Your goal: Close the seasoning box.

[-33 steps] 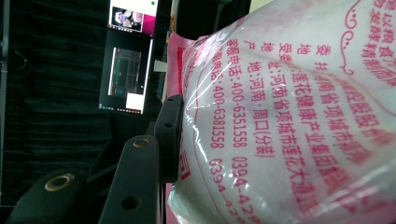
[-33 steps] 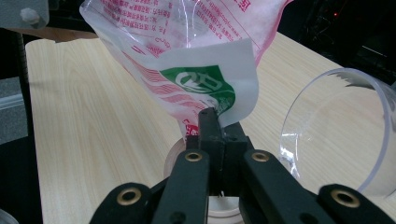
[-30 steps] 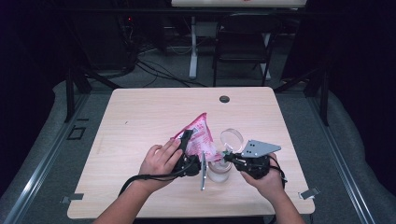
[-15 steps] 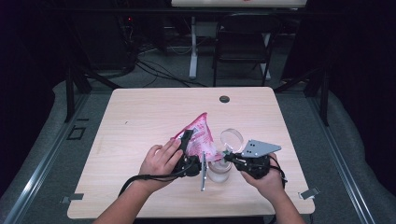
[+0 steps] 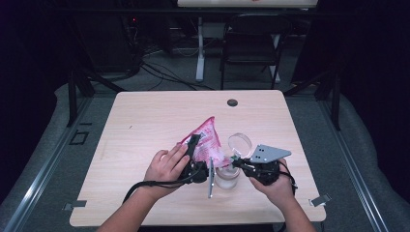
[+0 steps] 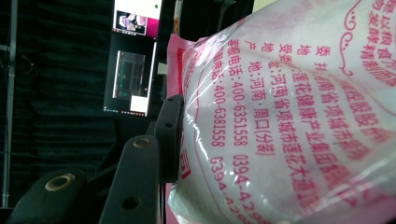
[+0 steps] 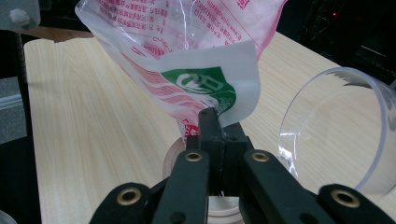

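- A dark room with a chair [image 5: 254, 41] and cables behind; a pale wooden bench [image 5: 145, 125] carries the work near its front edge.
- Left gripper [image 5: 196, 159]: clamped on the body of a pink-and-clear bag [image 5: 208, 140] that is full of white grains; in the left gripper view one black pad [image 6: 169, 135] presses into the film.
- The bag is held up and tilted over the bench, its low corner pointing down at a clear jar [image 5: 227, 176] that stands between the two hands.
- Right gripper [image 5: 238, 163]: pinched tight on that low corner, by the green logo [image 7: 208, 86], in the right gripper view just above the jar's pale mouth.
- A clear round lid [image 5: 240, 143] stands on edge just behind the jar; the right gripper view shows it [image 7: 336, 135] tilted at the right.
- Progress, as I judge it: the jar is uncapped and the bag is poised over it, so the setup is done. Whether the corner is already cut open, or any grains have fallen, I cannot tell; the jar looks mostly empty. Left: pour, set the bag down, cap the jar.
- Writing on the bag, in pink: Chinese text, with the numbers "400-6351558" and "0394-4…" legible, and an address that seems to name Henan. The green logo's characters are too small to read.
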`<state>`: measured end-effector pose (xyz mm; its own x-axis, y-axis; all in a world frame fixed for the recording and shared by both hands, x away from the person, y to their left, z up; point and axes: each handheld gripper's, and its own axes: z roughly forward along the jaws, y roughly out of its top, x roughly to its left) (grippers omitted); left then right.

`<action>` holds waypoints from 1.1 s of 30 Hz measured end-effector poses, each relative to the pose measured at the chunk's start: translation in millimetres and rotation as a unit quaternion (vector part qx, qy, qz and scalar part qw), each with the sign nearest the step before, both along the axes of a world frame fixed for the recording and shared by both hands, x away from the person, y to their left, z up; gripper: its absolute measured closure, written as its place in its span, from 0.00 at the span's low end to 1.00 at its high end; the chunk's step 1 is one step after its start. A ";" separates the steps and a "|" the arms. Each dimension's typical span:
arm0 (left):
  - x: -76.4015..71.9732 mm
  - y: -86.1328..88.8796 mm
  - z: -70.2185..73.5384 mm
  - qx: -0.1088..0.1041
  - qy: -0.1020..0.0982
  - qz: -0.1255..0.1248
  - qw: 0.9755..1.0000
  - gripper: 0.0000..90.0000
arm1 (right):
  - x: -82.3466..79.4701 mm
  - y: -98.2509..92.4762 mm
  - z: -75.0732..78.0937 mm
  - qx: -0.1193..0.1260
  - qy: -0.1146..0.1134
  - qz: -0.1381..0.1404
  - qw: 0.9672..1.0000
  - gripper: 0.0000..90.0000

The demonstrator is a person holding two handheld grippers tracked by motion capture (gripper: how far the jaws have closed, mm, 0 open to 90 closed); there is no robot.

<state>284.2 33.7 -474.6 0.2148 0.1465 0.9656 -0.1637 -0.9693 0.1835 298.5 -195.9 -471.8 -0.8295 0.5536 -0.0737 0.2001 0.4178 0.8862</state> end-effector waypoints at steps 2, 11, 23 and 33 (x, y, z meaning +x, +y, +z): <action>-0.3 0.0 0.3 0.001 0.000 0.000 1.000 0.70 | 0.0 -0.2 0.1 -0.001 0.000 0.000 1.000 1.00; -0.9 -1.0 0.9 0.003 -0.002 0.000 1.000 0.70 | 0.2 -0.4 -0.1 0.002 0.000 -0.002 1.000 1.00; -1.2 -1.1 1.2 0.005 -0.002 -0.001 1.000 0.70 | 0.4 -0.4 -0.3 0.000 0.000 -0.003 1.000 1.00; -1.7 -2.0 1.5 0.005 -0.003 -0.003 1.000 0.70 | 1.0 -0.8 -1.1 0.001 0.001 -0.003 1.000 1.00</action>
